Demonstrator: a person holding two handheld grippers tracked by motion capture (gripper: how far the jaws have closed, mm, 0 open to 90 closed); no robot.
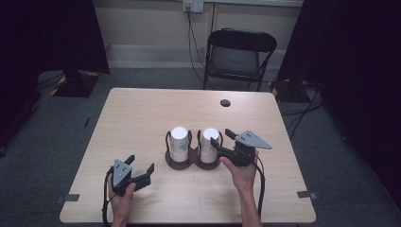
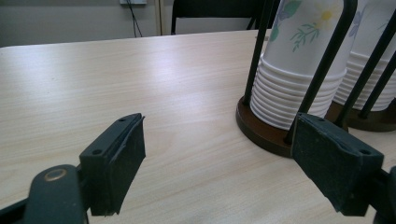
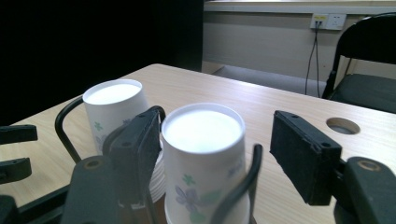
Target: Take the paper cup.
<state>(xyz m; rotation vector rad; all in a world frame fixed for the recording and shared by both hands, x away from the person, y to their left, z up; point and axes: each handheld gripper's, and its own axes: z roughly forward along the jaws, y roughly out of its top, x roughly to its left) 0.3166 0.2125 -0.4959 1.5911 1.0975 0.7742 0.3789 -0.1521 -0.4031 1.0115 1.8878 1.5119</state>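
From above, the right gripper point(image 1: 224, 138) brackets the right paper-cup stack point(image 1: 209, 143) with jaws parted, unpressed; the left gripper point(image 2: 219, 163) gapes empty, cup holder point(image 2: 266, 133) beyond its far jaw; the right gripper's view shows pads apart.
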